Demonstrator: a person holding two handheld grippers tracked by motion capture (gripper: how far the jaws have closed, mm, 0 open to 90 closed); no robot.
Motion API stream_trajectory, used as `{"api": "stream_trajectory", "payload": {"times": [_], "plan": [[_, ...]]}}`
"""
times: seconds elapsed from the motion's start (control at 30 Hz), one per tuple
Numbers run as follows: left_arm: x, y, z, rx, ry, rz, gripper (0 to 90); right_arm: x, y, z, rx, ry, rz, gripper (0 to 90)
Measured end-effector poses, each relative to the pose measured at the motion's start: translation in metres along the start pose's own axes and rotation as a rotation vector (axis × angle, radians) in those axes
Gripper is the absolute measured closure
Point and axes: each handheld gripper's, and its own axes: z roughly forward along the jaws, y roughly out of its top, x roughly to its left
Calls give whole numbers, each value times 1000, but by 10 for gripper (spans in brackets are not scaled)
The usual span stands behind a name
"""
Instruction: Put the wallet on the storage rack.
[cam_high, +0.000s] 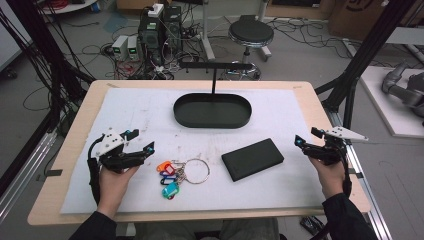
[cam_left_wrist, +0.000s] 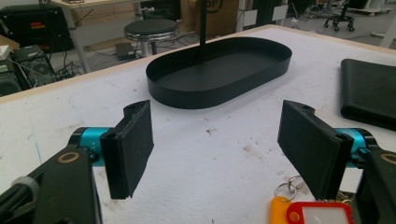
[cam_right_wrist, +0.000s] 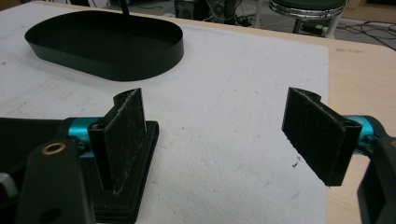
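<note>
A bunch of keys with coloured tags (cam_high: 172, 176) on a metal ring lies on the white mat, just right of my left gripper (cam_high: 141, 140). That gripper is open and holds nothing. In the left gripper view its jaws (cam_left_wrist: 219, 149) stand wide apart, with the orange and red tags (cam_left_wrist: 317, 212) under the right jaw. A flat black case (cam_high: 252, 159) lies right of centre. My right gripper (cam_high: 306, 136) is open near the table's right edge. In the right gripper view (cam_right_wrist: 219, 135) the case (cam_right_wrist: 121, 186) sits beneath the left jaw. A black oval tray (cam_high: 210, 125) stands at the back.
The tray (cam_left_wrist: 210, 95) (cam_right_wrist: 116, 67) carries an upright T-shaped post (cam_high: 214, 75). A white mat (cam_high: 125, 115) covers most of the wooden table. Beyond the far edge are a stool (cam_high: 251, 34), computer boxes (cam_high: 160, 27) and floor cables. Black frame posts flank both sides.
</note>
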Motion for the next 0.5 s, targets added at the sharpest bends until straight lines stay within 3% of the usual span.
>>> {"api": "stream_trajectory", "payload": {"times": [0.5], "plan": [[-3,-2,5,1,-5,-21,231,-4,-1,0,1,-14,-4,219]]}}
